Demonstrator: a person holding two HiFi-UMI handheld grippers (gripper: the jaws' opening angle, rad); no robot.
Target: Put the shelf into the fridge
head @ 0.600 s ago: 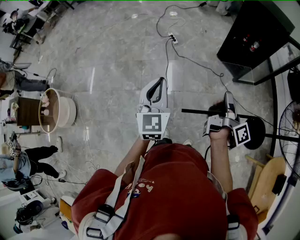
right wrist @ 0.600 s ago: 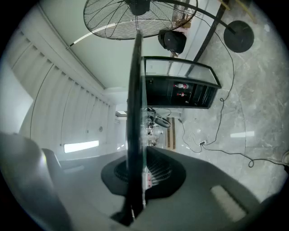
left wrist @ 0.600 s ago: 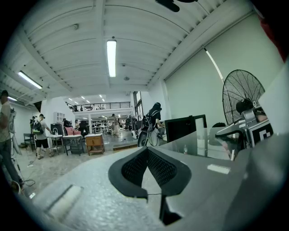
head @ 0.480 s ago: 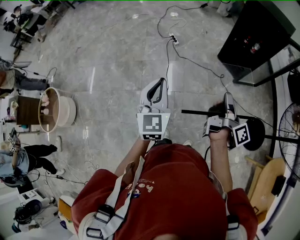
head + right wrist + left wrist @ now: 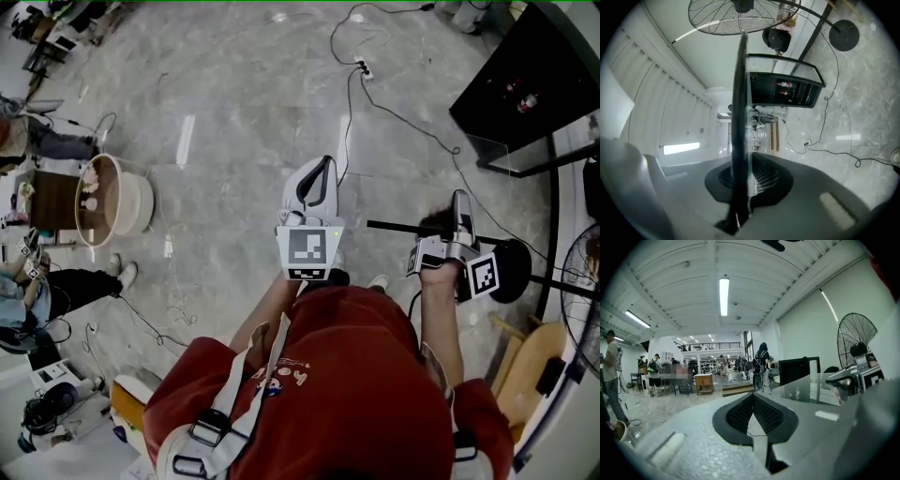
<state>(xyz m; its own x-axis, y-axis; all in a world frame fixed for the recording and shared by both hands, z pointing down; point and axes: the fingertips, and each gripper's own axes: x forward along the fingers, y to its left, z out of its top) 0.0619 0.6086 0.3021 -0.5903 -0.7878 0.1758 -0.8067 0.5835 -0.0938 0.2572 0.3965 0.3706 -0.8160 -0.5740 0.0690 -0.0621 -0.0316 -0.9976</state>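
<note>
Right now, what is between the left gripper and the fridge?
Between the left gripper and fridge is floor crossed by a black cable, in the head view.

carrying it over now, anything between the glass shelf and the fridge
Nothing upright visible. Only a black cable lies on the floor between the clear, dark-edged glass shelf in the right gripper and the black fridge.

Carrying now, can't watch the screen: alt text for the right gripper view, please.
The right claw is shut on the shelf, a thin dark-edged panel seen edge-on, running up the frame's middle. Beyond it stands the black fridge with bottles inside, a fan beside it, and grey marble floor.
</note>
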